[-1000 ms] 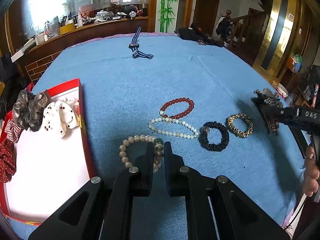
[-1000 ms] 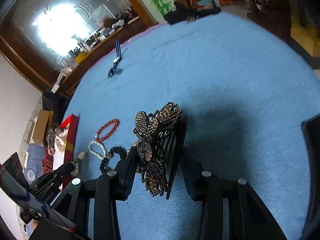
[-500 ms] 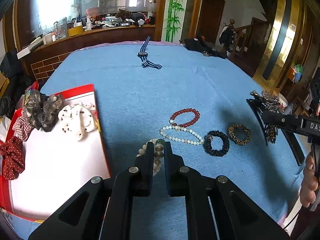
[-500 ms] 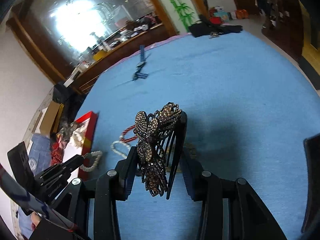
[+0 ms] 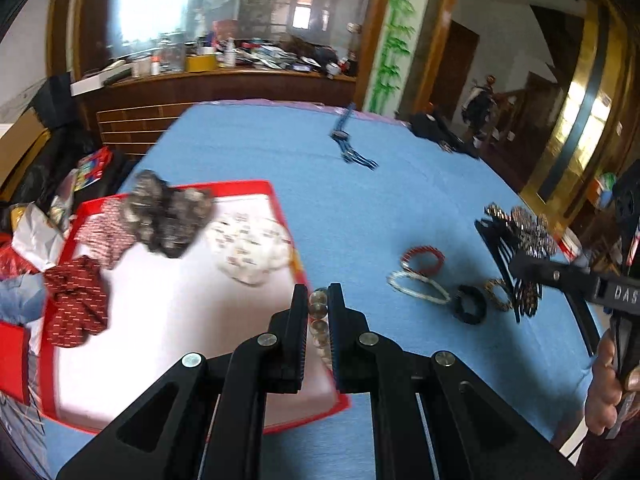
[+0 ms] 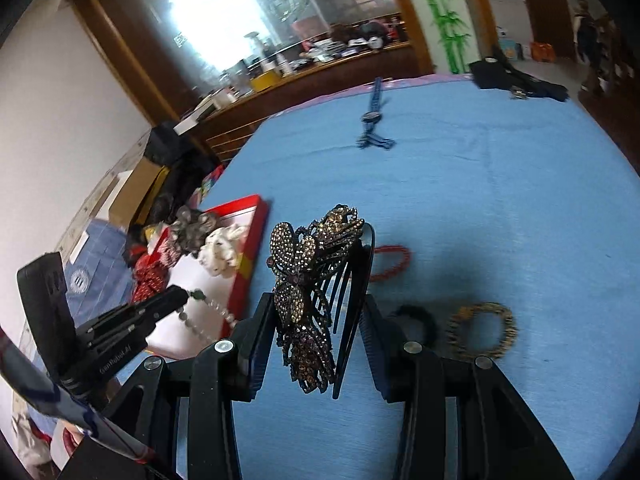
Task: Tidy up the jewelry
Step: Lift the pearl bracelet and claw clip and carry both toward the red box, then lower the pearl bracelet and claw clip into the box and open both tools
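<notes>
Two grippers loaded | left gripper (image 5: pixel 318 312) fingers clamped on bead bracelet (image 5: pixel 319 322), hanging over tray (image 5: pixel 280 208) near-right corner, beads trailing toward camera | right gripper (image 6: pixel 316 320) fingers pinch hair comb (image 6: pixel 316 280) upright above worktop (image 6: pixel 500 200), tray far-left; left nearer.

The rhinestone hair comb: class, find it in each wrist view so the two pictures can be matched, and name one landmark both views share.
Left wrist view: the rhinestone hair comb sits at the right edge, held in the right gripper above the blue tablecloth.
Right wrist view: it fills the lower centre, upright between that gripper's fingers.
Shared landmark: the red tray, on the left in both views.
</notes>
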A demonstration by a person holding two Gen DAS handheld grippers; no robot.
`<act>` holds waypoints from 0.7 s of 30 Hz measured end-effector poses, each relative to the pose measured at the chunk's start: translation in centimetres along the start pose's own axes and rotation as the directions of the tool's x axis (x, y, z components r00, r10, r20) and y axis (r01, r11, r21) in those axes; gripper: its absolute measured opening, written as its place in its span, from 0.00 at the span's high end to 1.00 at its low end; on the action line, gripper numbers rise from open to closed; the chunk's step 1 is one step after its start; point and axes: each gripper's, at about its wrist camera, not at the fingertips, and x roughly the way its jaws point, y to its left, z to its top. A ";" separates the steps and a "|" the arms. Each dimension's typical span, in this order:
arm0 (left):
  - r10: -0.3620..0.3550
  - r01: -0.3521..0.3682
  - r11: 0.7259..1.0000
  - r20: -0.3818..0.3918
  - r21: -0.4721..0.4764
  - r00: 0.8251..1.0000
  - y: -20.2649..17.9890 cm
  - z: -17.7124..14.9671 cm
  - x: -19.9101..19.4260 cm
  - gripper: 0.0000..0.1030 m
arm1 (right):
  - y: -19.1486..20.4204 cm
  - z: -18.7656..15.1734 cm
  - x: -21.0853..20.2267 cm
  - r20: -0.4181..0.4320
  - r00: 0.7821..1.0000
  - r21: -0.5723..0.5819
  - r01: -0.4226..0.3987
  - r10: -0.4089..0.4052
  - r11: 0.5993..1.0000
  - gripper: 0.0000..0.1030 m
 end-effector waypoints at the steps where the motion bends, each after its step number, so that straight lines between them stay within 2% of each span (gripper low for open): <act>1: 0.005 -0.005 1.000 0.008 -0.010 1.000 0.6 0.1 -0.4 0.91 | 0.6 0.1 0.3 -0.003 1.000 -0.010 -0.007 0.007 1.000 0.56; 7: 0.051 -0.049 0.998 0.041 -0.049 0.998 3.5 0.9 -2.1 0.91 | 4.2 0.5 2.2 -0.032 0.998 -0.072 -0.060 0.058 0.996 0.56; 11: 0.087 -0.085 0.994 0.025 -0.072 0.996 5.5 0.7 -1.8 0.91 | 6.9 0.7 4.4 -0.063 0.994 -0.113 -0.098 0.091 0.989 0.55; 17: 0.113 -0.114 0.987 -0.020 -0.114 0.993 8.4 -0.1 -0.1 0.91 | 10.6 0.1 9.4 -0.178 0.974 -0.139 -0.164 0.138 0.977 0.55; 21: 0.142 -0.146 0.980 -0.042 -0.132 0.989 9.8 -0.1 1.1 0.91 | 11.8 -0.2 12.4 -0.232 0.964 -0.144 -0.169 0.133 0.975 0.55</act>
